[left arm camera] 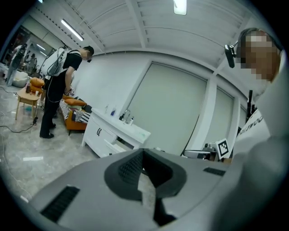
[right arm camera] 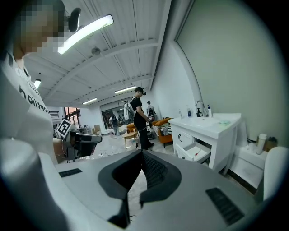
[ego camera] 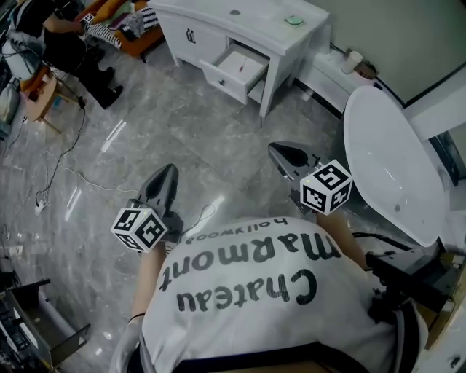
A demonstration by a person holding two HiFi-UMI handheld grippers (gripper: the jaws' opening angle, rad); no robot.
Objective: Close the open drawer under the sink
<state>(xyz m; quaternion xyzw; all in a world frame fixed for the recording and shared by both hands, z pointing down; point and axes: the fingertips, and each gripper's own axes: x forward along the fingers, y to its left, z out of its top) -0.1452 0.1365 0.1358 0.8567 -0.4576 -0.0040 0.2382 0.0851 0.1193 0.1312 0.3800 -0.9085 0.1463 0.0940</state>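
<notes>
Jaws closed and empty on the left gripper (ego camera: 172, 170) and the right gripper (ego camera: 275, 149), drawer open far ahead
Both grippers hang over the grey floor (ego camera: 182, 109), well apart from the white cabinet (ego camera: 211, 20). Its drawer (ego camera: 237, 69) stands pulled out beneath the countertop; a person in black (ego camera: 69, 44) is farther left.

White oval tub (ego camera: 393, 167), orange sofa (left arm camera: 76, 122)

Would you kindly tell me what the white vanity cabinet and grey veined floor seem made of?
White vanity cabinet: probably painted wood or board; even, opaque white faces. Grey veined floor: polished marble or marble-look tile; it mirrors the lights.
</notes>
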